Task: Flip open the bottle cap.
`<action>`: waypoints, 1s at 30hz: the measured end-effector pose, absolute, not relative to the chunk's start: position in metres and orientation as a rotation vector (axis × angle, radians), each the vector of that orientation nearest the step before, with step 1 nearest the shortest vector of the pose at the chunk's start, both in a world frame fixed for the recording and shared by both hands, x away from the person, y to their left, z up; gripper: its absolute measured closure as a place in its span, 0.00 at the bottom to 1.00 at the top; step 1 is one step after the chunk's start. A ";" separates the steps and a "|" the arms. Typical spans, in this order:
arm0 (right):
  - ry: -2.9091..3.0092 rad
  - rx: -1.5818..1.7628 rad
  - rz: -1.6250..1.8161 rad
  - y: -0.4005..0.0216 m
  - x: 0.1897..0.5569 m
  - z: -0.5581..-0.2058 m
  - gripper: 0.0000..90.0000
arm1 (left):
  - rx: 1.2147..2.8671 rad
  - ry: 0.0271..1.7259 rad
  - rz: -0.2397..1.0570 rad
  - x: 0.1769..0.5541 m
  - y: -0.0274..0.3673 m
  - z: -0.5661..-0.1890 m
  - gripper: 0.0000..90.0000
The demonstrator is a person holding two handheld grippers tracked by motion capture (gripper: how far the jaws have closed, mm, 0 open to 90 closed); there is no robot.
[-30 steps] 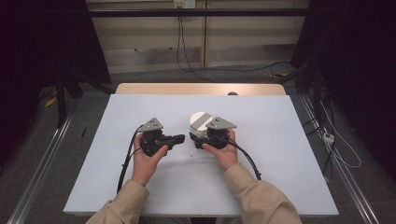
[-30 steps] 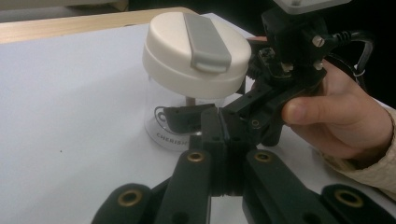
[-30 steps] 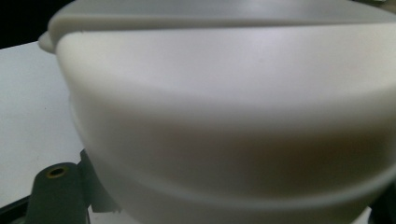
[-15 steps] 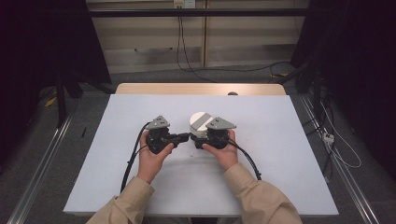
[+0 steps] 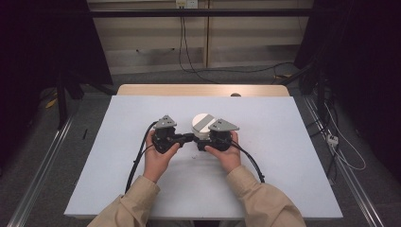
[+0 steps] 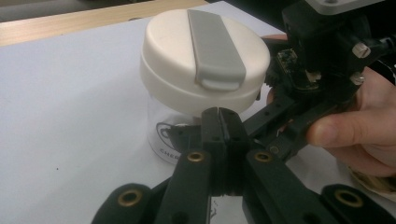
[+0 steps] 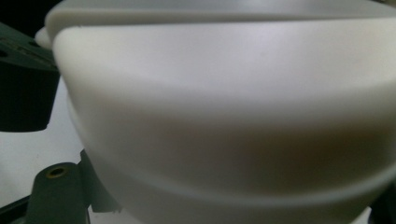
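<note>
1. Straight ahead of my left gripper [image 6: 219,112], almost touching its tips, stands the small clear glass jar [image 6: 163,128] with the wide cream plastic lid [image 6: 187,74], a grey flip tab [image 6: 215,46] running across the top.

2. Left jaws are fully together, black pads touching, nothing between them. They point at the glass just under the lid's rim.

3. My right gripper [image 5: 202,143] sits on the far side of the jar from the left one. From the high view its jaws look clamped on the jar just below the lid; in the right gripper view the cream lid [image 7: 224,93] bulges huge and blurred right in front of the lens, so I can't see the pads themselves. I read it as a closed grip on the jar.

4. Judgement call: the step in hand is steadying the jar with the right while the left comes in to work the lid or its tab.

5. To do it well, I'd keep the right grip low and firm so the jar stays flat on the white table [image 5: 118,179]. I'd also bring the left tips up to the raised end of the grey tab rather than shoving the glass sideways; a push there could tip it.

6. Contents: through the clear wall I see a dark printed logo and no obvious filling. It looks empty, though the lower part is hidden behind my jaws.
</note>
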State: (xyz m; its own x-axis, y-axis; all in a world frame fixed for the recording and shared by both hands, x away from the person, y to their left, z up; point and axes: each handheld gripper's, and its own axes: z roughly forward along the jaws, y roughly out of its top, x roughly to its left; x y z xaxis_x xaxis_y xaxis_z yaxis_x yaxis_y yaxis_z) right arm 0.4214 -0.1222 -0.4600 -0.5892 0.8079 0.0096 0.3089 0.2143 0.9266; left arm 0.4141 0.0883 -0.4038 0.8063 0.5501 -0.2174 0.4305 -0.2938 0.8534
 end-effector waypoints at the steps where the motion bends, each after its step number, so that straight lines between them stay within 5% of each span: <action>1: 2.010 1.030 1.361 -0.122 0.421 -0.460 0.21 | 1.941 0.741 0.146 0.414 0.088 -0.403 1.00; 30: 2.012 1.032 1.359 -0.122 0.421 -0.461 0.21 | 1.921 0.735 0.181 0.416 0.086 -0.391 1.00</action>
